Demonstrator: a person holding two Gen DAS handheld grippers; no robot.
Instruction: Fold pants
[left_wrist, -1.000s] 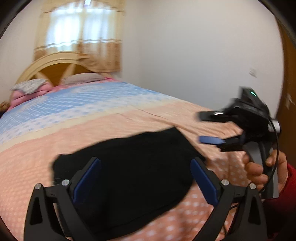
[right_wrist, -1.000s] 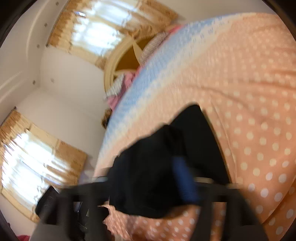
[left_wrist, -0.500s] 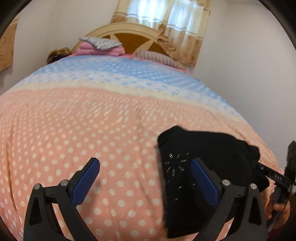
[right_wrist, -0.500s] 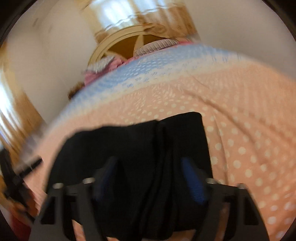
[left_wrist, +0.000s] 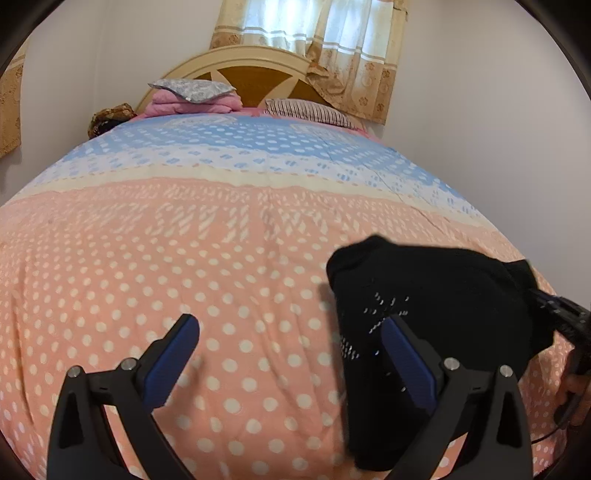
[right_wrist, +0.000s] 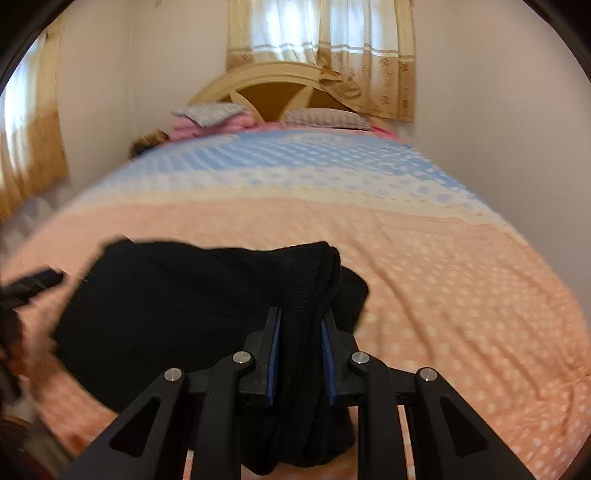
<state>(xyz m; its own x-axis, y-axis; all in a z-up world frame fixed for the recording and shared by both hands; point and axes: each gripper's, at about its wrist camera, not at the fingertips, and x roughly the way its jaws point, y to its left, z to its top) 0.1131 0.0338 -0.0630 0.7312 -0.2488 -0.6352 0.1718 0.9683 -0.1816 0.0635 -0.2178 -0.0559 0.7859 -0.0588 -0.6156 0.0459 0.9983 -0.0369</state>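
Two grippers: black, blue-padded
Right gripper (right_wrist: 301, 354): closing, pinching bunched black knit pants (right_wrist: 184, 306)
Left gripper (left_wrist: 291, 354): wide open, empty, pants at 2 o'clock
Surface: peach polka-dot bedspread (left_wrist: 184, 266)

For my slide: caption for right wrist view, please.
Right gripper closing on bunched black pants over dotted bedspread.

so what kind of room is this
Most likely a home bedroom: a bed with a polka-dot bedspread, a curved wooden headboard with pillows against it, and a curtained window behind. Black pants lie on the bedspread.
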